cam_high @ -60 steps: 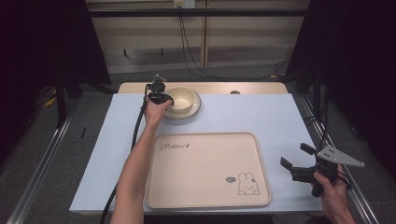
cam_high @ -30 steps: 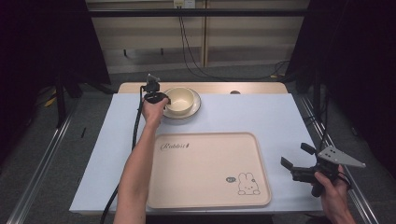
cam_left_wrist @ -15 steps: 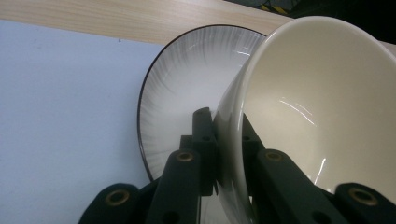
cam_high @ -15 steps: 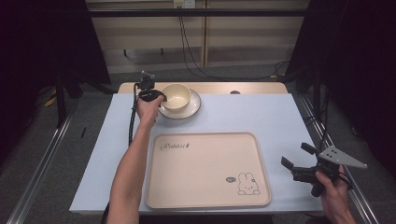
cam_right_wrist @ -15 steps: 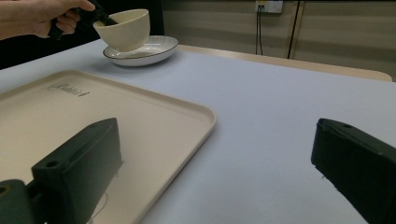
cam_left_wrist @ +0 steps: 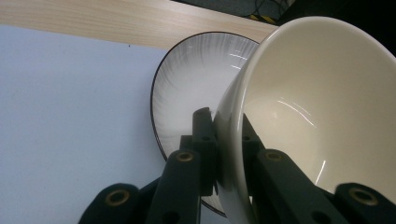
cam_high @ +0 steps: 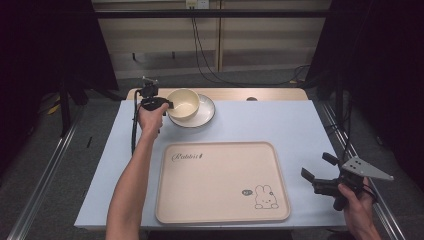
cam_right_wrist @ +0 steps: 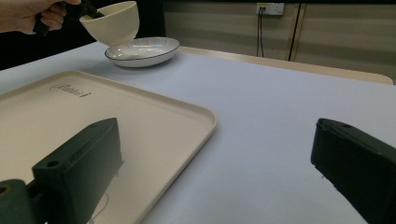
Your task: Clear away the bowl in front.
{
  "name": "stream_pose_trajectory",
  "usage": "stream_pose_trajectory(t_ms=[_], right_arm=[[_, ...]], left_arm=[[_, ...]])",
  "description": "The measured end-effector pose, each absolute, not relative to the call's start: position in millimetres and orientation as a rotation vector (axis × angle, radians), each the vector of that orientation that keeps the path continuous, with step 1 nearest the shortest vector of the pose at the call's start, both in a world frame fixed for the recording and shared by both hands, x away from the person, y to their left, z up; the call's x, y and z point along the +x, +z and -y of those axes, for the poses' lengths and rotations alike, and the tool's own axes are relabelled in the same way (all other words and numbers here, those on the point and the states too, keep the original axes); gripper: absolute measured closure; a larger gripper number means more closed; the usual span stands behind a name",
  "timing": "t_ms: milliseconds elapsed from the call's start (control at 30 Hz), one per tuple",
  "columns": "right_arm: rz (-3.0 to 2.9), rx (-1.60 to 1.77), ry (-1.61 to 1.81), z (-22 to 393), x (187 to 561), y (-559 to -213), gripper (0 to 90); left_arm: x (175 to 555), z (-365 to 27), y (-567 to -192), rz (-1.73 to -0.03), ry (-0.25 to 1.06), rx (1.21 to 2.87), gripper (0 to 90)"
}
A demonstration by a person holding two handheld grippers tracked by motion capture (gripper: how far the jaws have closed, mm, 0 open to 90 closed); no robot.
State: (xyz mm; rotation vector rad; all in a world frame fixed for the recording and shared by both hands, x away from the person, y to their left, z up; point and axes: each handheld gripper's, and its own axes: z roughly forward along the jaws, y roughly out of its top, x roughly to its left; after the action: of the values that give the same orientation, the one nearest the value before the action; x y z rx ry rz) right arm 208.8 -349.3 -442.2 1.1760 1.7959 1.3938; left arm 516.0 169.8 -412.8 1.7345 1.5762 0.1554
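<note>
At the 11 o'clock corner of the desk (cam_high: 300, 125), seen from the high view, the left hand-held gripper (cam_high: 167, 105) is clamped on the near rim of a cream bowl (cam_high: 183, 104). The left gripper view confirms one jaw outside the wall and one inside, with the rim pinched between them. The right gripper view shows the bowl lifted clear, tilted, just above a white plate (cam_right_wrist: 142, 50) with a dark edge line. The right hand-held gripper (cam_high: 317, 172) hovers at 4 o'clock off the desk edge, its jaws standing apart with nothing between them.

Risks, as judged: the hold is a single-point pinch on a thin, glossy rim, with the bowl's weight hanging to one side. The bowl could pivot or slip out of the jaws if the wrist turns quickly. A drop from here would land on the plate beneath and could chip either piece. The lower edge of the tilted bowl could also strike the plate rim if carried sideways without more height.

Condition of the bowl: plain cream glaze, smooth, deep-sided, interior clean and empty, with light reflections. No cracks are visible. A beige tray (cam_high: 220, 200) with a rabbit print lies at 6 o'clock, unoccupied.
</note>
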Motion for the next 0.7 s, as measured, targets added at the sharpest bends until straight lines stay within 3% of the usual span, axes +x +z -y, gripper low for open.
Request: stream_pose_trajectory(t_ms=[700], right_arm=[[-1.794,1.162,1.4,349.7,208.6,-442.2,1.6]], left_arm=[[490.8,-161.8,-398.0,-1.441,0.128,1.765,83.7]])
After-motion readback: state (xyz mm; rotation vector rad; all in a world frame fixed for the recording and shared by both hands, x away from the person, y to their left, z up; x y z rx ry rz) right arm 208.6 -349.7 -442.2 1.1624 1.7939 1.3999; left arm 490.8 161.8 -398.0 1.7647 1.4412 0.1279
